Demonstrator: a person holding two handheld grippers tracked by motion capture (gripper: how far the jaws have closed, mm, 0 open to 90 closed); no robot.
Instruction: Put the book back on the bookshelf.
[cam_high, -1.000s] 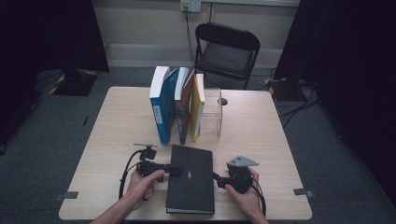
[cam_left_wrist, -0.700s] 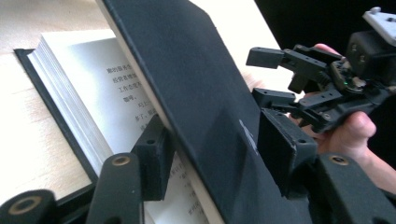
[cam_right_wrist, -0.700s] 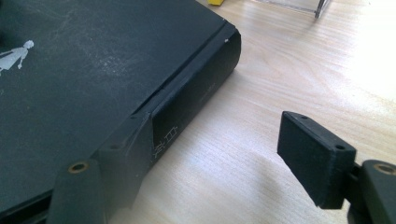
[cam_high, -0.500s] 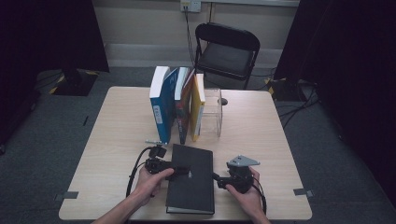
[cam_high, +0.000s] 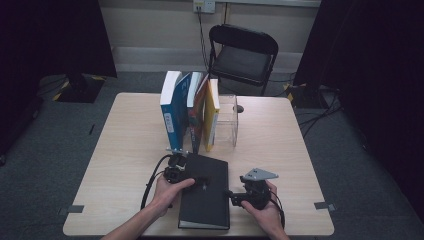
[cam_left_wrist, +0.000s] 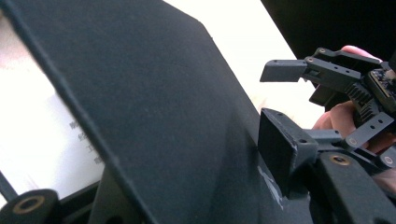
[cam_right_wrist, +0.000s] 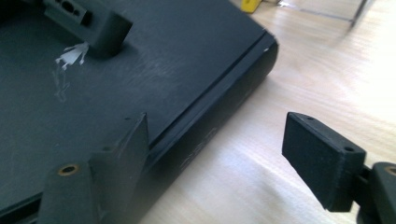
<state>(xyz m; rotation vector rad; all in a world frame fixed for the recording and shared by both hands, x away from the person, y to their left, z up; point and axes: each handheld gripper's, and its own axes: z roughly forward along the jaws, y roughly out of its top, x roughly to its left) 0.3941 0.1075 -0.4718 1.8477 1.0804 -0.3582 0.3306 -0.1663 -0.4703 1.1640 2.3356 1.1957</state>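
A thick black book lies flat near the front edge of the table. My left gripper reaches over it from the left. In the left gripper view its near pad rests on the black cover, which runs between the jaws, tilted above a white printed page. My right gripper sits at the book's right edge. Its jaws have just been opening. One hangs over the cover, the other over bare table beside the spine, and neither presses.
Several upright books stand mid-table against a clear plastic holder. A black chair stands behind the light wooden table. The left gripper's cable loops beside the hand.
The left gripper has slid to the right, from the book's left edge onto its cover. The right hand has stayed at the book's right edge.
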